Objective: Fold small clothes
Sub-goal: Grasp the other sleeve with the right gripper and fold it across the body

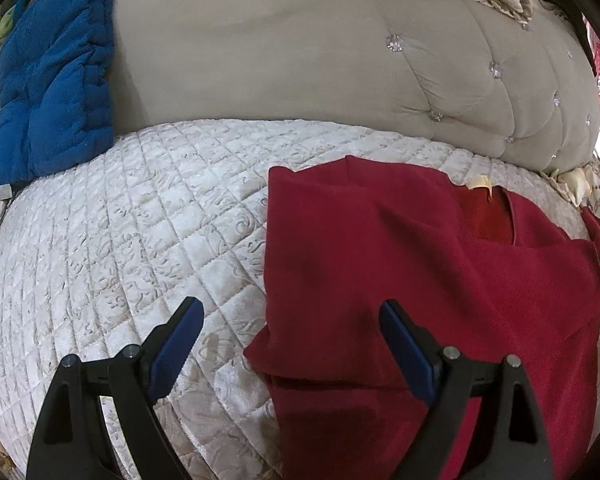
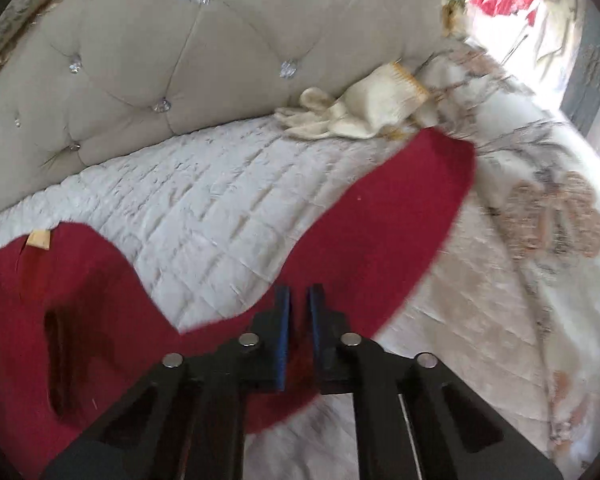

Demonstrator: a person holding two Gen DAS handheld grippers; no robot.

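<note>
On the quilted white bedcover [image 1: 132, 216], the left view shows a red garment [image 1: 400, 264] spread flat, its blank tan neck label [image 1: 478, 182] unreadable; the left gripper [image 1: 290, 318] is held wide above its edge; only the right view shows cream knitted gloves [image 2: 364, 108]; the right gripper [image 2: 299, 300] is closed above a red sleeve [image 2: 400, 208]
</note>
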